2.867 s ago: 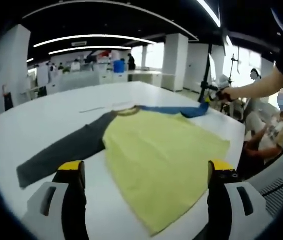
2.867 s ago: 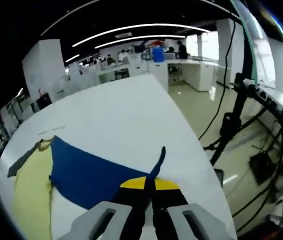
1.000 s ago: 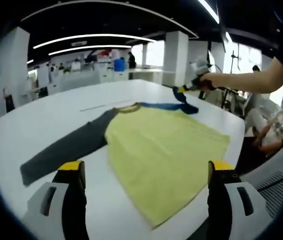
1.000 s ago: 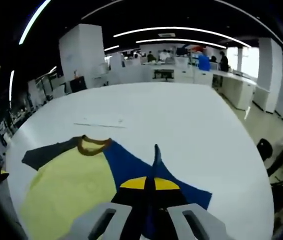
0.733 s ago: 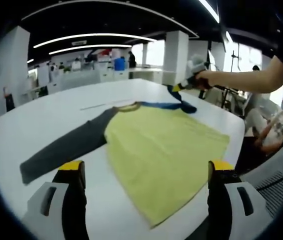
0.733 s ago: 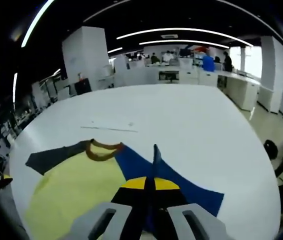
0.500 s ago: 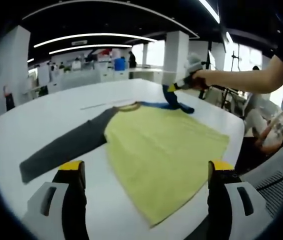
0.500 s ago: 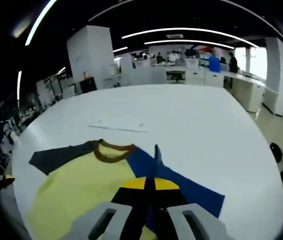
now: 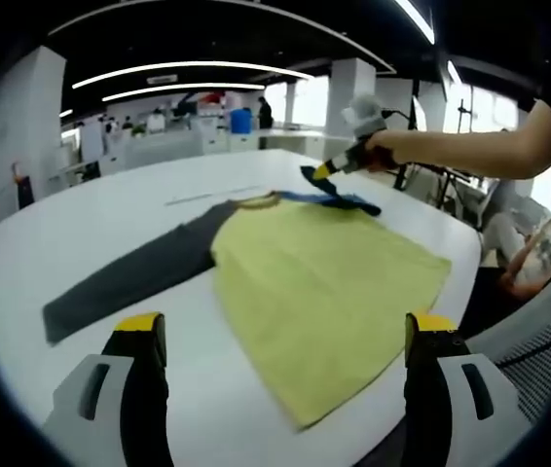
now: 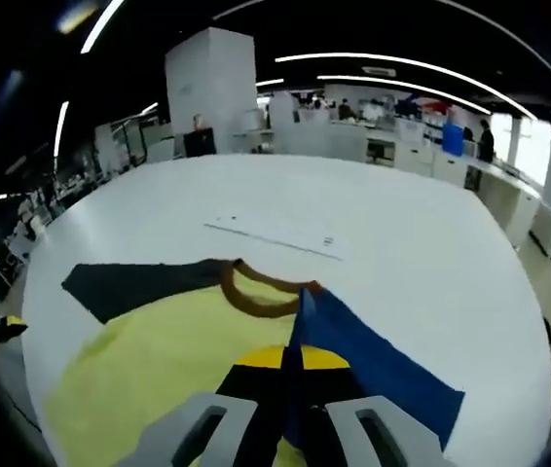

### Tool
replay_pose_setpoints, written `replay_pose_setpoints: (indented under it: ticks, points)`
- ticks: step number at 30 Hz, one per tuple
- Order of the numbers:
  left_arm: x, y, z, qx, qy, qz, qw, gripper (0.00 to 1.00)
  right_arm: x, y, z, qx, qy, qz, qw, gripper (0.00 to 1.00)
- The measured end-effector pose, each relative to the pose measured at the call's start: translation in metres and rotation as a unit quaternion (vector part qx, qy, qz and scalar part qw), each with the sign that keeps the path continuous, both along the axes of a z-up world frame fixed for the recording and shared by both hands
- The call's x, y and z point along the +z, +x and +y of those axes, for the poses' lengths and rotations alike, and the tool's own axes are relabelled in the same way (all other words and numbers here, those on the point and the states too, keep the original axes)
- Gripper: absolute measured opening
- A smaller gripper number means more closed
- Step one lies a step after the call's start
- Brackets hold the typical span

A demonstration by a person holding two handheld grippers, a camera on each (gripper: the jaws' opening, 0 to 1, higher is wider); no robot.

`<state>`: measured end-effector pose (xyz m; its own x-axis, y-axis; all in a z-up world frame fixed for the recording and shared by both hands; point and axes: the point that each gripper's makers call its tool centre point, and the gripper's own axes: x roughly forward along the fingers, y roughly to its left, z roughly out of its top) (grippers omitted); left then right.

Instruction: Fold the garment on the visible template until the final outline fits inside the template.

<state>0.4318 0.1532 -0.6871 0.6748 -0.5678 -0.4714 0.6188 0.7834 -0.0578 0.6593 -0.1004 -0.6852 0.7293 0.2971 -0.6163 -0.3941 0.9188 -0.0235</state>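
Right gripper (image 10: 290, 365) has swung in over the shirt's yellow body (image 10: 159, 370), jaws pinched on the blue sleeve (image 10: 373, 365), so that fold's underway; left gripper (image 9: 280, 336) hangs wide open.

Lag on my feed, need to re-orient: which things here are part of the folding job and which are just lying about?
Job:
- yellow shirt, one grey and one blue sleeve
- right gripper, shut on blue sleeve
- left gripper, open

Lying about:
- white paper strip on white table

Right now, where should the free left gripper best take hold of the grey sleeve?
Probably at the cuff end of the grey sleeve, coming from the table's near edge: it lies flat and fully extended, nearest the open left gripper.
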Motion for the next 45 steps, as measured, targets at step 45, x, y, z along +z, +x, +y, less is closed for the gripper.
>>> replay_pose_setpoints:
  ticks: [45]
  points:
    - [-0.013, -0.001, 0.012, 0.02, 0.005, 0.015, 0.9997, 0.99, 0.02, -0.009, 0.16, 0.151, 0.033, 0.0, 0.988, 0.0]
